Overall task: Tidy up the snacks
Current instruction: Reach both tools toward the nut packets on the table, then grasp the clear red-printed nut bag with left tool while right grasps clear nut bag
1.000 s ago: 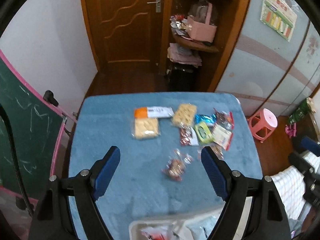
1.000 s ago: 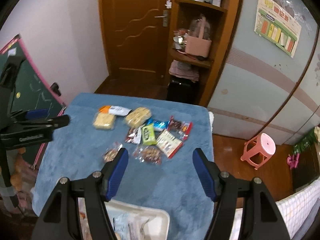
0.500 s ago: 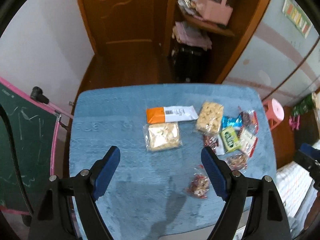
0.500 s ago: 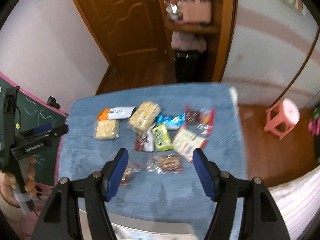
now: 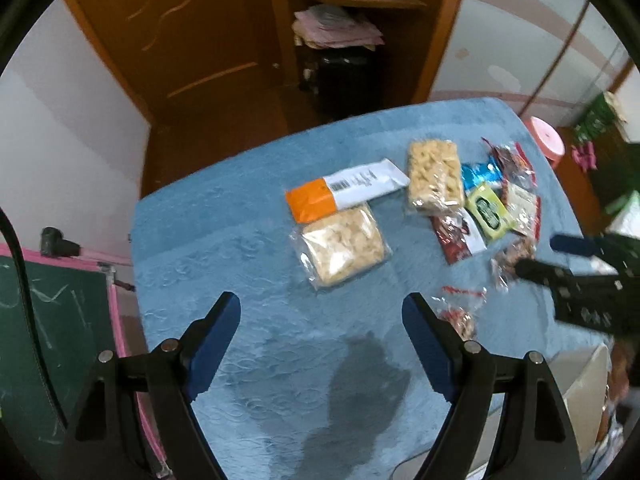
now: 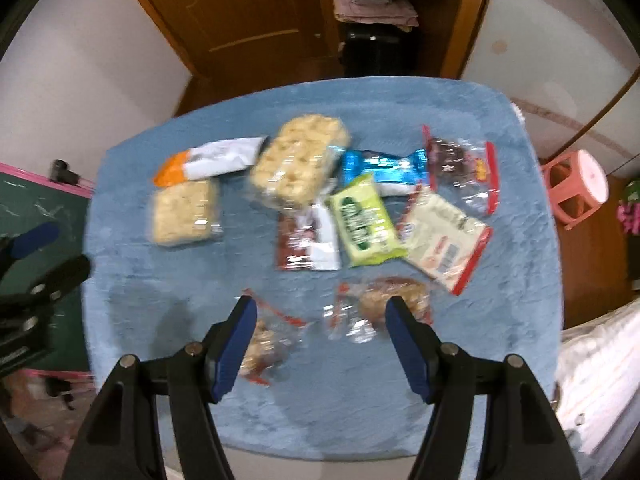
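Several snack packets lie on a blue cloth-covered table (image 6: 500, 320). An orange-and-white packet (image 5: 344, 190) and a pale cracker pack (image 5: 344, 246) lie left of the cluster. A second cracker pack (image 6: 298, 162), a green packet (image 6: 364, 220), a blue one (image 6: 384, 166) and a white-and-red one (image 6: 444, 236) sit further right. Two clear packs of brown snacks (image 6: 376, 308) (image 6: 266, 342) lie nearest. My left gripper (image 5: 320, 322) hangs open over bare cloth below the pale cracker pack. My right gripper (image 6: 318, 320) is open above the two clear packs, holding nothing.
A white container (image 5: 576, 384) sits at the table's near right edge in the left wrist view. A green chalkboard with a pink frame (image 5: 56, 320) stands left of the table. A pink stool (image 6: 576, 188) is on the floor to the right. A wooden door and shelves stand behind.
Both grippers have dropped closer to the table and tilted downward; the packets now look larger. The right gripper has come into the left wrist view at the right. The jaws kept their width.
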`<state>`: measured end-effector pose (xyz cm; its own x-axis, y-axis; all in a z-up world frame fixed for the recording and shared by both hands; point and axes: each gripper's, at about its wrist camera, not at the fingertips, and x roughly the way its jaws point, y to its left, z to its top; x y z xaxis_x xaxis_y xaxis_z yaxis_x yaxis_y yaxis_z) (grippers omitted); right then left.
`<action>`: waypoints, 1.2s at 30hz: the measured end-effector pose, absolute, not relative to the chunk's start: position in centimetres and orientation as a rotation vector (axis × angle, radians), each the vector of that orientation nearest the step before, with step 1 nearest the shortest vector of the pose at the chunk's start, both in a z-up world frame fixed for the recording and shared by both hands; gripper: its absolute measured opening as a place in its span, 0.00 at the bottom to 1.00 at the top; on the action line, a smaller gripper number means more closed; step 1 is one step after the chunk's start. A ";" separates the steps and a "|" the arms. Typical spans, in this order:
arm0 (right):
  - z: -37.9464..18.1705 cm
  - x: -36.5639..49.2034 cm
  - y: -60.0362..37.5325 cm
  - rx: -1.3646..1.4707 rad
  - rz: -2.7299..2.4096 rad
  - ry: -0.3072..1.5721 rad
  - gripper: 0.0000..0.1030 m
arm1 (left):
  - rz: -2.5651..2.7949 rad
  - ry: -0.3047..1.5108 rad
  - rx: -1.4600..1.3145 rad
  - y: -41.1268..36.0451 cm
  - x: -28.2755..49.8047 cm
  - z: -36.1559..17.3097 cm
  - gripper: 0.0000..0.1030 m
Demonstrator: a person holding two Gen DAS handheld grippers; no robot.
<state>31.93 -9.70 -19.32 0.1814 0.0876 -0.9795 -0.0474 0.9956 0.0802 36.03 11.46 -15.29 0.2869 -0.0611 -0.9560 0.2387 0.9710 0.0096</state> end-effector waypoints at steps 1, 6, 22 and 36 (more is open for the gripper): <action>-19.7 32.1 -10.1 0.016 0.076 1.390 0.65 | -0.222 1.274 0.151 11.4 36.0 -15.6 0.80; -21.8 32.8 -13.5 0.016 0.001 1.445 0.65 | -0.330 1.334 0.149 8.0 34.9 -18.7 0.80; -27.3 32.9 -17.9 0.294 0.082 1.509 0.65 | -0.334 1.471 0.110 0.0 33.4 -27.6 0.80; -25.4 31.2 -17.1 0.243 0.142 1.426 0.47 | -0.315 1.470 -0.071 1.6 31.7 -26.4 0.36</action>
